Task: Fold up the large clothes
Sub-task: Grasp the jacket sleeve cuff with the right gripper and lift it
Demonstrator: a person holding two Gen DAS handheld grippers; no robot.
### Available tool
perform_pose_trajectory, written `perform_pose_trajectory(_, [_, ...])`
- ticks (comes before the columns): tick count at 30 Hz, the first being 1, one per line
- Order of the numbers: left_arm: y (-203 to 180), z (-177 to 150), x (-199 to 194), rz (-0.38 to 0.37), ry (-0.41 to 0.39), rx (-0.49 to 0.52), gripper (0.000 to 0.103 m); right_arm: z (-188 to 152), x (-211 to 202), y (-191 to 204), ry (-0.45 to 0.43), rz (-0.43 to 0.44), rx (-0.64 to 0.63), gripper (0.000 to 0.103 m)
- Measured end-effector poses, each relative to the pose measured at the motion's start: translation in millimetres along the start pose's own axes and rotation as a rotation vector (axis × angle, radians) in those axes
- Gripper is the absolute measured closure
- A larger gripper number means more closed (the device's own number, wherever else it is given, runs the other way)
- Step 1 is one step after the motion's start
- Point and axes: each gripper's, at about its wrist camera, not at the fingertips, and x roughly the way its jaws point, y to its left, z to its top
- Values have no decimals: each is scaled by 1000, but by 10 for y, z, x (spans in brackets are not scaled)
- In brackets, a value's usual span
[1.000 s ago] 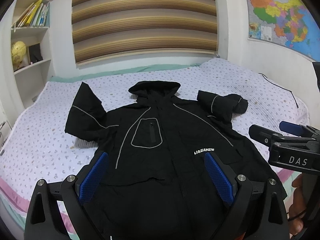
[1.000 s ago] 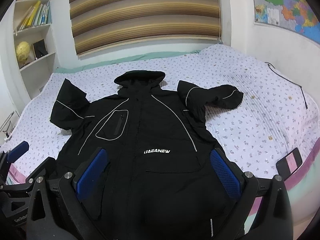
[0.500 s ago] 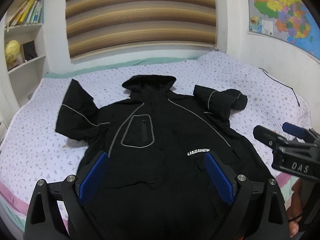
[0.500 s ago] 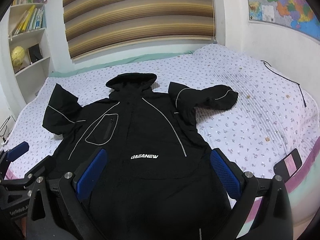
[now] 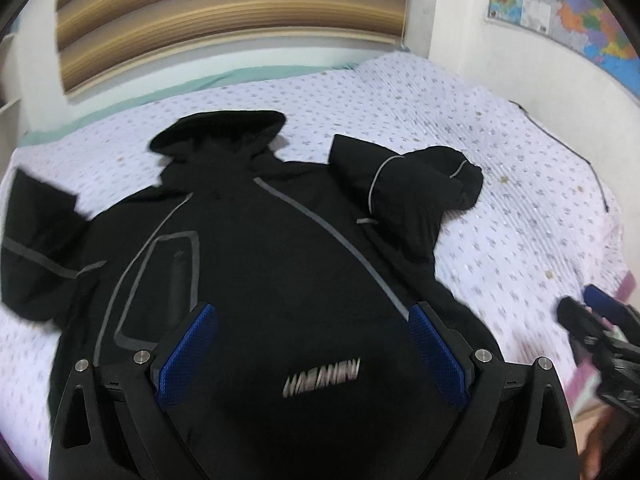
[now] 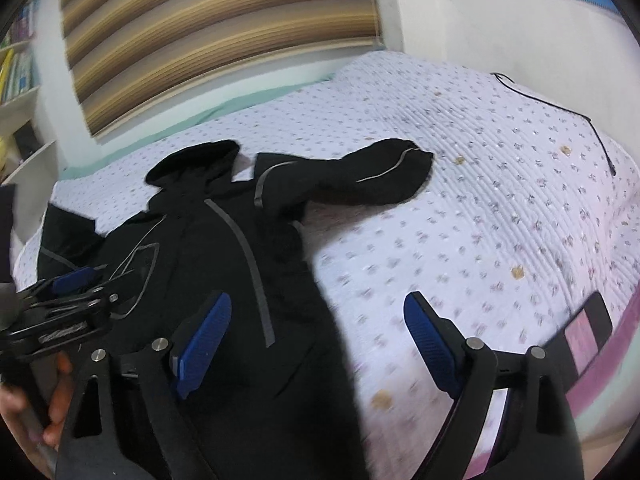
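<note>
1. A bed with a flower-print cover is seen across the frame in both views.
2. A black hooded jacket is spread front-up at centre left of it, unfolded; every fold is judged still to be made.
3. Its sleeve is bent upward at upper centre.
4. The left gripper is held released, nothing grasped.
5. The right gripper has just been closing slightly, jaws apart over the jacket's edge, empty.
6. A phone lies at the right edge.
</note>
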Motion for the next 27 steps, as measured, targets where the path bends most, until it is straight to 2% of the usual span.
perform_pose_trajectory(2, [-48, 108, 294, 22, 6, -5, 6, 135, 143, -191, 14, -9, 20, 30])
perform_pose_trajectory(4, [-27, 186, 644, 24, 38, -41, 6, 277, 312, -383, 36, -26, 38, 34])
perform_pose_trajectory(8, [24, 149, 1330, 67, 106, -89, 10, 541, 718, -716, 84, -43, 66, 35])
perform_pose_trajectory(10, [63, 35, 1672, 89, 186, -105, 15, 674, 931, -852, 90, -72, 66, 34])
perform_pose_trajectory(11, [77, -21, 1795, 86, 222, -111, 14, 741, 1033, -901, 92, -86, 59, 34])
perform_pose_trajectory(15, [73, -129, 1775, 82, 149, -102, 13, 1030, 1524, -1145, 104, -40, 95, 34])
perform_pose_trajectory(19, [77, -225, 1703, 67, 84, -106, 12, 1249, 2066, -1363, 126, -75, 144, 34])
perform_pose_trajectory(23, [-2, -254, 1692, 96, 46, -84, 12, 1350, 2588, -1572, 162, -105, 196, 34])
perform_pose_trajectory(27, [-24, -269, 1693, 100, 26, -80, 12, 1407, 2983, -1753, 181, -32, 277, 32])
